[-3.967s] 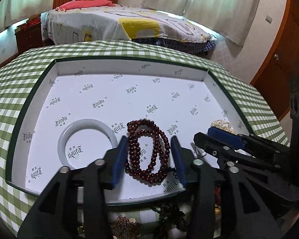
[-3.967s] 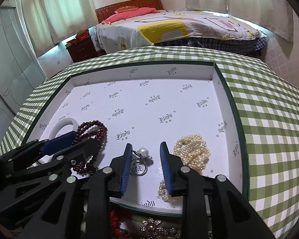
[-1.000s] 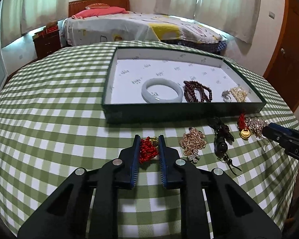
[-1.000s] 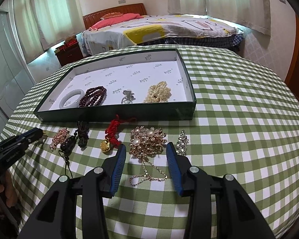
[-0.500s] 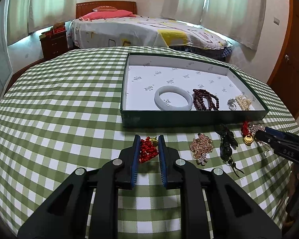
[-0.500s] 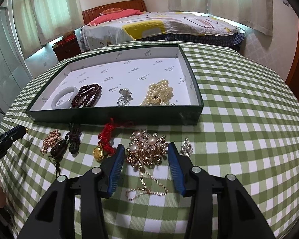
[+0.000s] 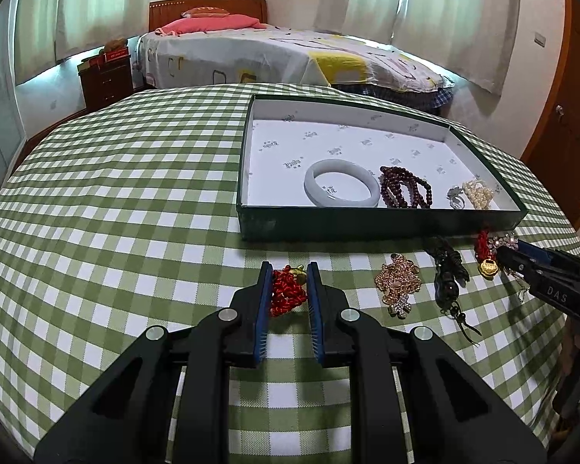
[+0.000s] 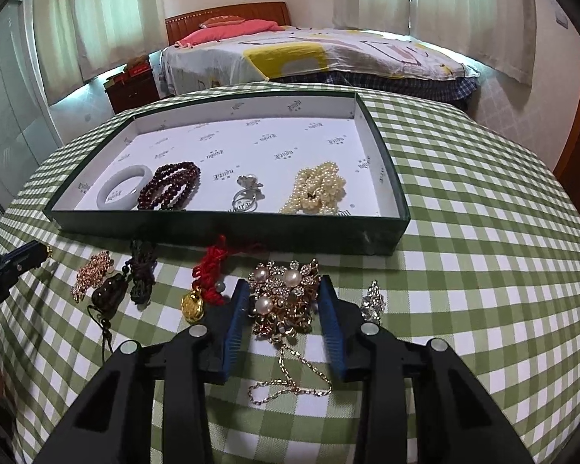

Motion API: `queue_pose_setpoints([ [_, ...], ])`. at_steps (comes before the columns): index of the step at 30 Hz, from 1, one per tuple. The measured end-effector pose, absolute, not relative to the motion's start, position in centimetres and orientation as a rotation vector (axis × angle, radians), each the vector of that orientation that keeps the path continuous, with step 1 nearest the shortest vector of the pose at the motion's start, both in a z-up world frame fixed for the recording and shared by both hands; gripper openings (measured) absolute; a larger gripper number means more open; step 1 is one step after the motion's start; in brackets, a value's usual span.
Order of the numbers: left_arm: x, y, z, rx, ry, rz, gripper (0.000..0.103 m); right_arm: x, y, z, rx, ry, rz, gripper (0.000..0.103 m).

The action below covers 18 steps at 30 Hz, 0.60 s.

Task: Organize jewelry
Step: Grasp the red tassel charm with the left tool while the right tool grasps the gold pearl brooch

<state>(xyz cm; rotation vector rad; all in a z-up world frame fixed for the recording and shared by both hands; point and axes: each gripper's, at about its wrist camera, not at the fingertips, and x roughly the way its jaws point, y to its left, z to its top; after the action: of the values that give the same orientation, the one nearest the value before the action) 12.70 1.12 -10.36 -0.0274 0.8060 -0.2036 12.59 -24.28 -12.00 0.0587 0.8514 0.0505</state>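
Left gripper (image 7: 289, 282): your jaws are clamped on the red bead bracelet (image 7: 286, 294), above the checked tablecloth (image 7: 116, 208).
Right gripper (image 8: 283, 301): your jaws have just been closing around the gold pearl brooch (image 8: 284, 299); whether the pads press it, you cannot tell.
Right view only: brooch chain (image 8: 290, 381), crystal pin (image 8: 373, 301).
Tray (image 8: 228, 232): holds the white bangle (image 7: 342, 187), dark beads (image 8: 170, 189), ring (image 8: 247, 193), pearls (image 8: 317, 189).
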Motion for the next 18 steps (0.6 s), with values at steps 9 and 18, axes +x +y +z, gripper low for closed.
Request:
queue_pose_setpoints([
  [9, 12.7, 1.1, -10.3, -0.029, 0.801, -0.204, 0.018, 11.5, -24.5, -11.6, 0.069, 0.833, 0.052, 0.023],
  [18, 12.3, 0.8, -9.8, -0.024, 0.792, -0.209, 0.018, 11.1, -24.7, -11.0, 0.081, 0.819, 0.058, 0.017],
])
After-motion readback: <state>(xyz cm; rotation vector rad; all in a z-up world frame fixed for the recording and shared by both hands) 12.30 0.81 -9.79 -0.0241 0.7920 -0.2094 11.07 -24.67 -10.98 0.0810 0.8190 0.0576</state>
